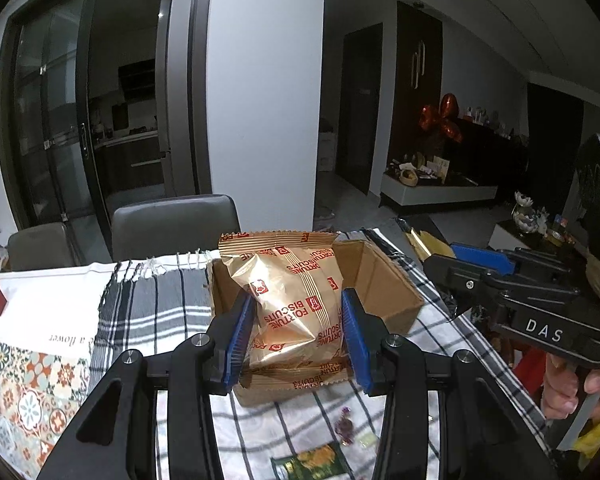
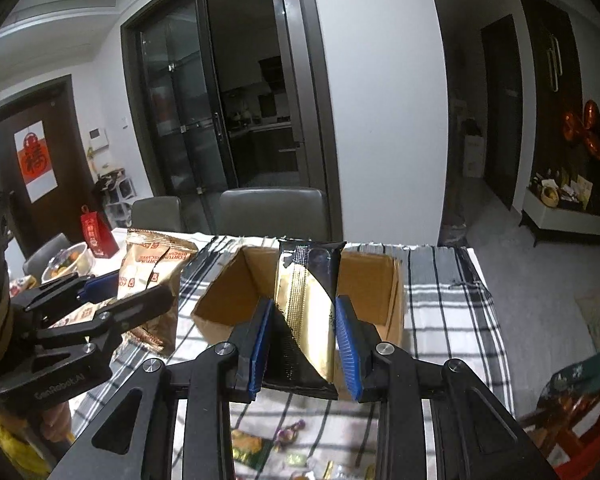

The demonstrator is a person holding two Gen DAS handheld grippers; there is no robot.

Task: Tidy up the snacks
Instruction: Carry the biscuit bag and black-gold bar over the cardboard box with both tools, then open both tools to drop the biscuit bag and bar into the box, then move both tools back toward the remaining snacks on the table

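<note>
Above the cardboard box, left tool clamped on biscuit packet, right tool clamped on black-gold packet

Between the left gripper's blue pads, the gold biscuit packet reads "FORTUNE BISCUITS" in red, upside down. To its right, the right gripper's black body reads "DAS". Left of it, a white cloth reads "a flower". From the right wrist, the left gripper's body bears "GenRobot.AI".

Glossy foil biscuit pack; matt cardboard box; woven checked cloth.
</note>
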